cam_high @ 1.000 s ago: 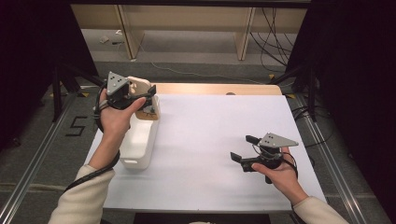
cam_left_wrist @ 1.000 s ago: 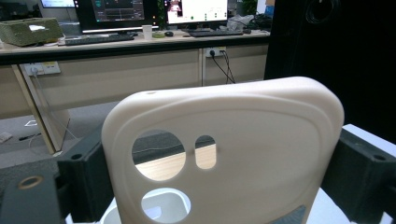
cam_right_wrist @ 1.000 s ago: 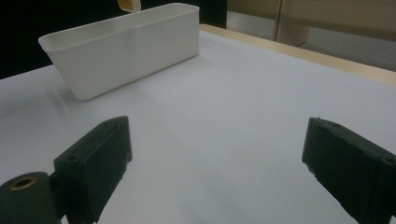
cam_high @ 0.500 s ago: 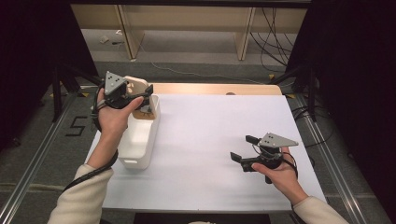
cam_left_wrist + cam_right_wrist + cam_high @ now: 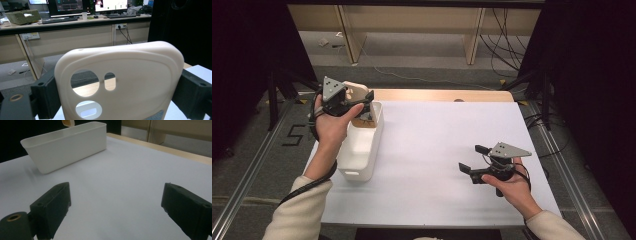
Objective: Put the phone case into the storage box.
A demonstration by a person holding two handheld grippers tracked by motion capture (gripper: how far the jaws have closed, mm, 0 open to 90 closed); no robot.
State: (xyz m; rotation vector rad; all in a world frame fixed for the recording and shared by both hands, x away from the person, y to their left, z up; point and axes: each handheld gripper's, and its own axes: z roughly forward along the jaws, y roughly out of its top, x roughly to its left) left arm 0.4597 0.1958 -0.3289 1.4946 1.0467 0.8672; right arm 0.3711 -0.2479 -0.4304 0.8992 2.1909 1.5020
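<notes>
While the left gripper (image 5: 362, 100) hangs over the far end of the white bin (image 5: 362, 150), it's got a cream phone case (image 5: 120, 82) clamped between its jaws, which stand wide because the case itself is wide. In the left gripper view you can see the black jaws pressing on both side edges of the case, with its camera cutouts facing the lens, one round hole, a small slot next to it and another round one lower down. From the high view the case sits just above the bin's far rim, by the back left of the white surface (image 5: 437, 145). There's something brownish inside the bin under the gripper, but I can't tell what it is. The right gripper (image 5: 474, 159) is well apart from all that, low over the near right part of the surface, jaws spread wide with nothing between them. In the right gripper view it looks across bare white surface toward the bin, with a bit of the case peeking in above the bin's rim.
</notes>
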